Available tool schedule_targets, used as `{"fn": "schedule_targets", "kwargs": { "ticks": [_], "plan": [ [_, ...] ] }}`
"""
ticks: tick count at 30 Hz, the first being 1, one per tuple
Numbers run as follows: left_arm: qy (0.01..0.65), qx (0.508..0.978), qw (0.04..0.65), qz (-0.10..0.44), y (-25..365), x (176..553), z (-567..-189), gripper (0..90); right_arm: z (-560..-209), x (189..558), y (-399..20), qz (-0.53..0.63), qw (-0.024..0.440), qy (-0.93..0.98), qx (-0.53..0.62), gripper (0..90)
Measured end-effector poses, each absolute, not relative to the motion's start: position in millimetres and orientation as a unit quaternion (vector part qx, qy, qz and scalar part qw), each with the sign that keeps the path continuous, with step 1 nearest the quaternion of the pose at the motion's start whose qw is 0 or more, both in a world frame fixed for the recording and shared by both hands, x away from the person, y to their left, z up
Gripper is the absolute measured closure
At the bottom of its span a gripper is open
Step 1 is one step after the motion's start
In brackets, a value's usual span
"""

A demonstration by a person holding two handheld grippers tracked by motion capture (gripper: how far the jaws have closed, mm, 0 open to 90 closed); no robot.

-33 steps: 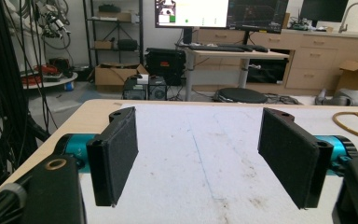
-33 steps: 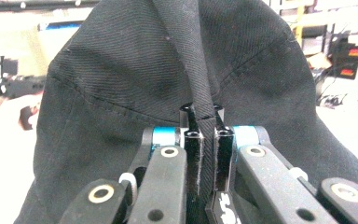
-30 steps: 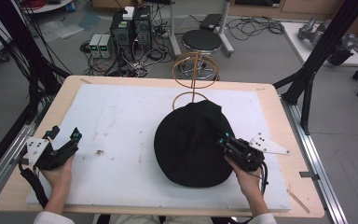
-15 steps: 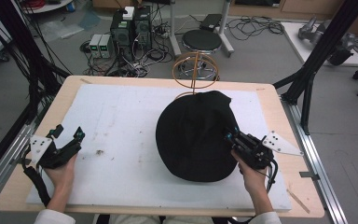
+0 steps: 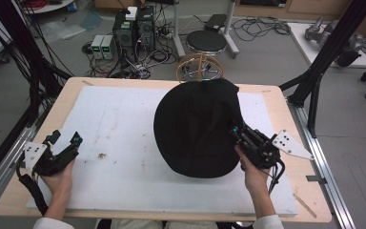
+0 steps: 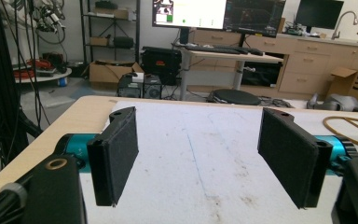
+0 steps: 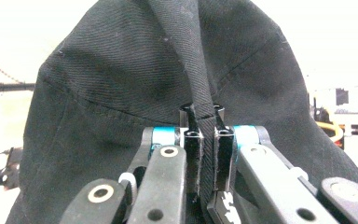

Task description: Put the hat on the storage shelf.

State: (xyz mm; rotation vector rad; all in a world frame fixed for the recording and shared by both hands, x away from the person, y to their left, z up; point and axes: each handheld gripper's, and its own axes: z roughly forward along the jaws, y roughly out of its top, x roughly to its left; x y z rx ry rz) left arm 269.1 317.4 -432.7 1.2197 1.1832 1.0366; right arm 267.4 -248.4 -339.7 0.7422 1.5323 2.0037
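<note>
A black cloth hat [image 5: 198,126] hangs lifted over the right half of the white mat [image 5: 119,143]; its far edge reaches the wire stand [image 5: 198,66] at the table's back edge. My right gripper [image 5: 236,132] is shut on a fold of the hat's brim [image 7: 204,116], with the cloth pinched between both pads and rising away from the jaws. At the table's front left, my left gripper [image 5: 64,140] is held just above the mat. Its pads [image 6: 116,154] stand wide open with nothing between them [image 6: 198,161].
The wire stand has brass-coloured rings; one ring [image 6: 349,130] lies at the right of the left gripper view. Behind the table are a round stool [image 5: 207,42], computer boxes [image 5: 131,24] and cables. Black frame posts [image 5: 324,57] flank the table.
My right gripper has lifted the hat and carried it toward the far right, so it now covers the base of the wire stand. The left gripper has barely shifted.
</note>
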Motion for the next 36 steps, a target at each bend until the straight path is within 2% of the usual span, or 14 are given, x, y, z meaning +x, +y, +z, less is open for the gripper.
{"fn": "schedule_targets", "kwargs": {
  "ticks": [7, 14, 36],
  "plan": [
    [0.497, 0.514, 0.539, 0.444, 318.2, 265.3, -432.0, 28.9, -328.5, 274.0, -248.0, 0.753, 0.264, 0.535, 0.278, 87.0],
    [0.494, 0.516, 0.541, 0.444, 316.0, 265.4, -431.4, 28.9, -312.1, 283.3, -244.9, 0.743, 0.303, 0.52, 0.295, 87.0],
    [0.491, 0.52, 0.549, 0.432, 312.3, 272.2, -432.2, 28.9, -276.1, 342.9, -230.2, 0.715, 0.366, 0.488, 0.342, 87.1]
  ]
}}
